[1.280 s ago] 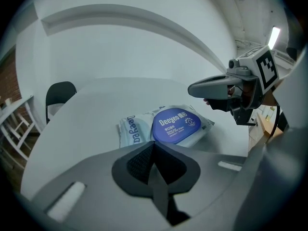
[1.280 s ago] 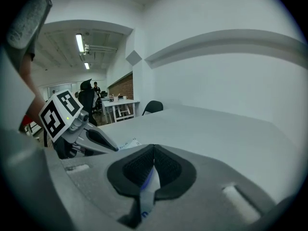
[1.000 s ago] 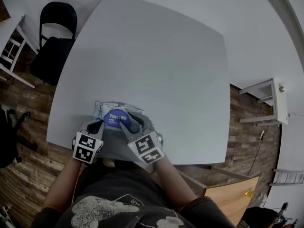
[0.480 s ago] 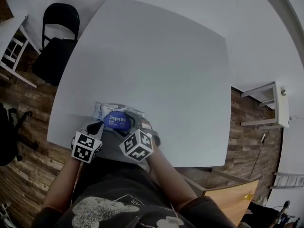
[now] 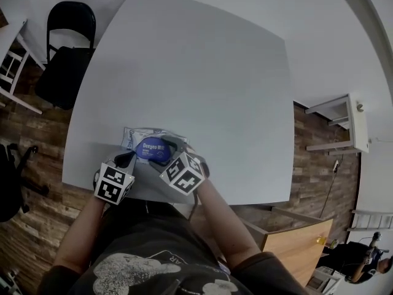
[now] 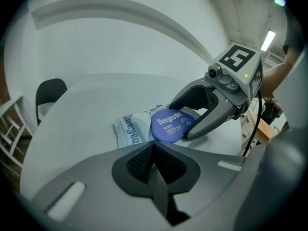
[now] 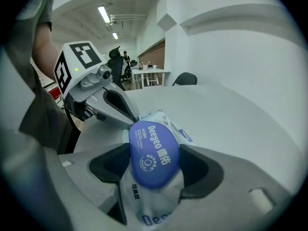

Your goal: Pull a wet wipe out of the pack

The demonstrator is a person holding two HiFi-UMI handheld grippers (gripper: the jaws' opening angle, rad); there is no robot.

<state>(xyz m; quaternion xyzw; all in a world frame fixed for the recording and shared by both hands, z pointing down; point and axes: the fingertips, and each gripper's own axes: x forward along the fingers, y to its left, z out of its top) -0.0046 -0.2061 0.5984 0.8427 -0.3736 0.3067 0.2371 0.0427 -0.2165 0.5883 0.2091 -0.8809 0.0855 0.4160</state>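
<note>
Wipe pack (image 5: 132, 137) flat, blue lid (image 5: 153, 147) facing up, long axis left-right

The lid (image 7: 154, 153) between the jaws of the right gripper (image 7: 155, 150), which had just been opening, read "Deeyeo" in white with two Chinese characters after it. The finer print below was too small to read. Nearer the jaws' base, the pack (image 7: 144, 211) showed a cut-off "Dee". Just ahead of the closed jaws of the left gripper (image 6: 153, 146), the pack's end read "Deeyeo" again.
</note>
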